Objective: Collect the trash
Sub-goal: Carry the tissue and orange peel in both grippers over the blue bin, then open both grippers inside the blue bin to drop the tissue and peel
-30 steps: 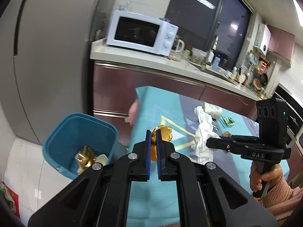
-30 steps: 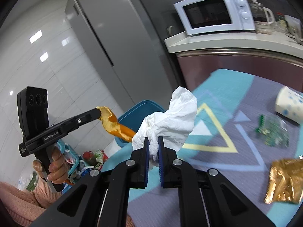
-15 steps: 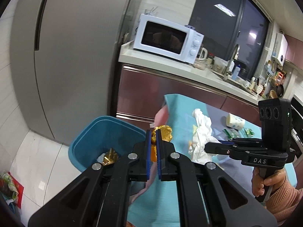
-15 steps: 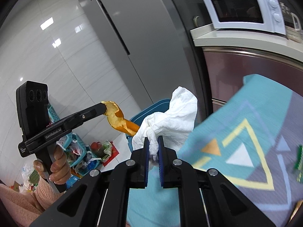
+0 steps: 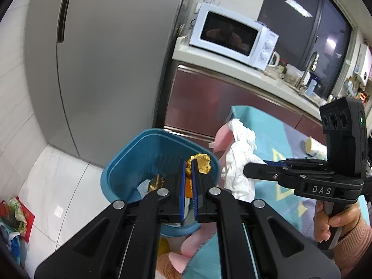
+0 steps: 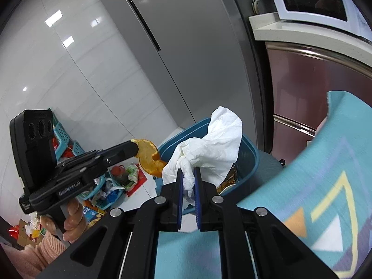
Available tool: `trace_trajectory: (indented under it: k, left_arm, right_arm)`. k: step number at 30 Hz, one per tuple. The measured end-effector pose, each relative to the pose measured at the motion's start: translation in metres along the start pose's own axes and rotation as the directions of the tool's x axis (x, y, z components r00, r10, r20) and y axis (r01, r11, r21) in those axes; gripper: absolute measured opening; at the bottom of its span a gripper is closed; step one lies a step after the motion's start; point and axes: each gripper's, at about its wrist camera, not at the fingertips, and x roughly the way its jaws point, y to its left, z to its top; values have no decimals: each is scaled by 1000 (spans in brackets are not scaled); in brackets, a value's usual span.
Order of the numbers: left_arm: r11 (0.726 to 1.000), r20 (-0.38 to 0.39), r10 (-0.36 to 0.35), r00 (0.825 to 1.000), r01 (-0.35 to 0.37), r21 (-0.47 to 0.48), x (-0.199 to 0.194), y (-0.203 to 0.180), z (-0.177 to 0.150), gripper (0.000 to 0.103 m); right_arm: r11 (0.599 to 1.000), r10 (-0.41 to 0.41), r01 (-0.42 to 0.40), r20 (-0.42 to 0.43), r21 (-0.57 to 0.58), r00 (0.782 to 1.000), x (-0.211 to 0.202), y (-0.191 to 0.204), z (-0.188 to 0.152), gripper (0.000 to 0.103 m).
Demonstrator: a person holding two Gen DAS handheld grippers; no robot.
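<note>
Left wrist view, blue bin (image 5: 121,169) holding gold wrappers (image 5: 156,182), left gripper (image 5: 188,166) clamped on gold wrapper (image 5: 201,164), right gripper (image 6: 186,174) clamped on white tissue (image 6: 216,146).

bin (image 5: 121,176) beside table (image 5: 274,139), wrapper (image 5: 156,182) inside

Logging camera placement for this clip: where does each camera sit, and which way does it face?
Left wrist: on the left gripper, facing down at the blue bin; the right hand shows.
Right wrist: on the right gripper, facing the bin's rim and fridge; the left hand shows.
Shared: bin, gold wrapper, white tissue, microwave.
</note>
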Motion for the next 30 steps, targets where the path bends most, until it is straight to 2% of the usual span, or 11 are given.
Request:
trace_trajectory:
  k: [14, 19, 25, 28, 30]
  left_arm:
    - [997, -86, 66, 994, -70, -41, 58, 29, -9, 5]
    - [996, -121, 72, 990, -78, -49, 79, 34, -12, 6]
    - [994, -146, 71, 987, -82, -71, 96, 38, -15, 8]
    - [993, -149, 68, 987, -82, -88, 98, 39, -16, 17]
    - [993, -142, 64, 988, -77, -87, 96, 36, -17, 19]
  right_arm:
    - [998, -60, 62, -147, 12, 987, 67, -2, 9, 10]
    - [996, -80, 85, -173, 24, 982, 78, -7, 7, 19]
    - [995, -83, 90, -169, 32, 982, 76, -11, 8, 22]
    - [996, -79, 86, -152, 35, 985, 69, -12, 5, 22]
    - [996, -77, 83, -138, 37, 987, 61, -14, 2, 23]
